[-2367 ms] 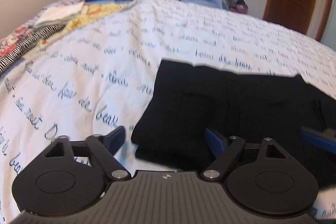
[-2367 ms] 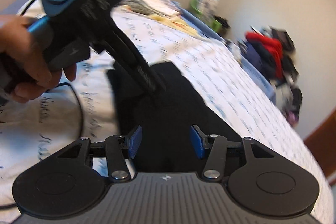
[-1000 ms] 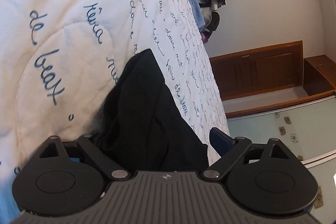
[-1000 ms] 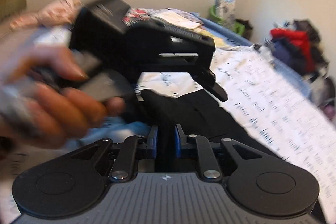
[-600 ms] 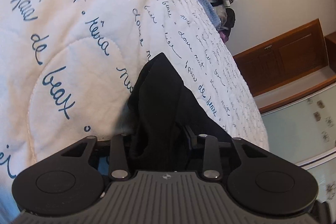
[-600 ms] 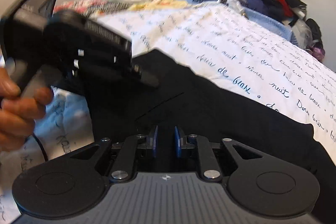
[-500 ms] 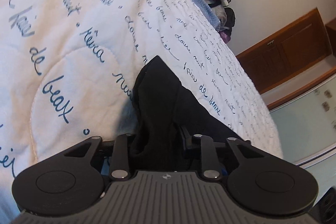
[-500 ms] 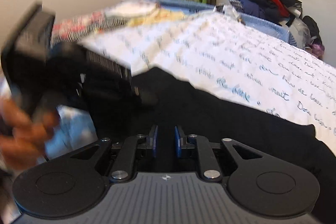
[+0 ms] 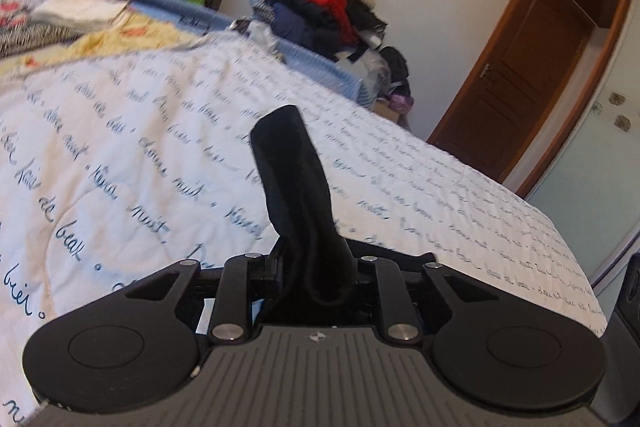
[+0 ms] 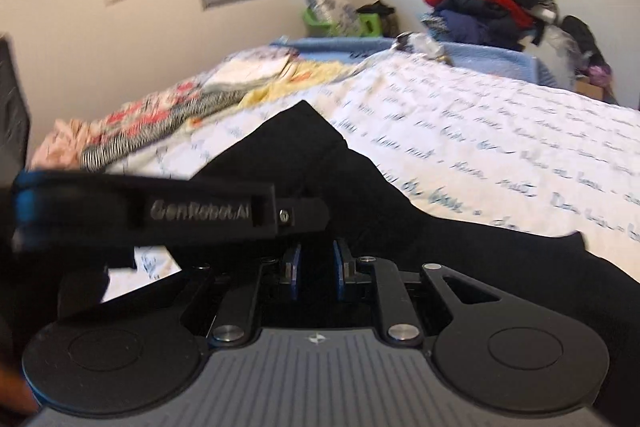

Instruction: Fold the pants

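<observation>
Pants (image 9: 296, 187) pinched in closing left claw (image 9: 312, 267) & clamped right claw (image 10: 316, 267); door (image 9: 516, 83) only left view.

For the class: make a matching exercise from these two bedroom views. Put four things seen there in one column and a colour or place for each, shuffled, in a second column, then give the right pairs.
Things:
1. pants
2. bedspread
3. door
4. clothes pile

Descriptions:
A. brown wood, at the right
B. black, pinched in both claws
C. heaped by the far wall, red on top
D. white with blue handwriting

Pairs: 1-B, 2-D, 3-A, 4-C
</observation>
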### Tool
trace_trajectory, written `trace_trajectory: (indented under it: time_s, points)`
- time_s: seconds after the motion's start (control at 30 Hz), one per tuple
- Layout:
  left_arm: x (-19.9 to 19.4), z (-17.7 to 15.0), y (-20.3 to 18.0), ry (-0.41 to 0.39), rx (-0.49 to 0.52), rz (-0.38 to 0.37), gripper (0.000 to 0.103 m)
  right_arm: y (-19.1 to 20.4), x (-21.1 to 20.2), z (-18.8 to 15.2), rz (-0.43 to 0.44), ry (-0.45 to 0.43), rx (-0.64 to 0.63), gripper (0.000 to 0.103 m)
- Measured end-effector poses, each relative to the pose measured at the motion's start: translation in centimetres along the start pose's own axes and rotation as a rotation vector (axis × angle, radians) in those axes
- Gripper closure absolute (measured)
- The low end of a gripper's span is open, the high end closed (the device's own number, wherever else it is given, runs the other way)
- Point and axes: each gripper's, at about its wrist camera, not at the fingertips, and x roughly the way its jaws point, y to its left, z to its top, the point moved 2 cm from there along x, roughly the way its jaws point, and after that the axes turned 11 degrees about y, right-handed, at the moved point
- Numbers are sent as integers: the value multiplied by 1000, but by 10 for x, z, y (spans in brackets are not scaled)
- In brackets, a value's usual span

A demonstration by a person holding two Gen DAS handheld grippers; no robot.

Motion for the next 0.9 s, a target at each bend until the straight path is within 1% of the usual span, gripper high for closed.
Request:
trace_trajectory:
  time_s: [0.13,0.23,0.4,0.57,0.77,0.9]
  points:
    - [-13,-3,-33,-42,49,-22,77,-15,-28,-4,6,-51,53,86]
    - [-18,-4,-53,-54,76,-51,77,-26,-43,-6,6,-88,88,86]
    - [-21,-8,-86,-69,157,-94,76,-45,-68,-10,9,-141,151,86]
    - [-19,-16,-125,-74,242,-142,74,-64,-91,-20,4,-176,215,86]
    - [-13,-38,-174,-96,363,-184,69,-84,-119,-34,-65,-214,252,86]
    - [0,-46,-199,-77,408,-226,69,-100,-132,-43,-103,-243,286,86]
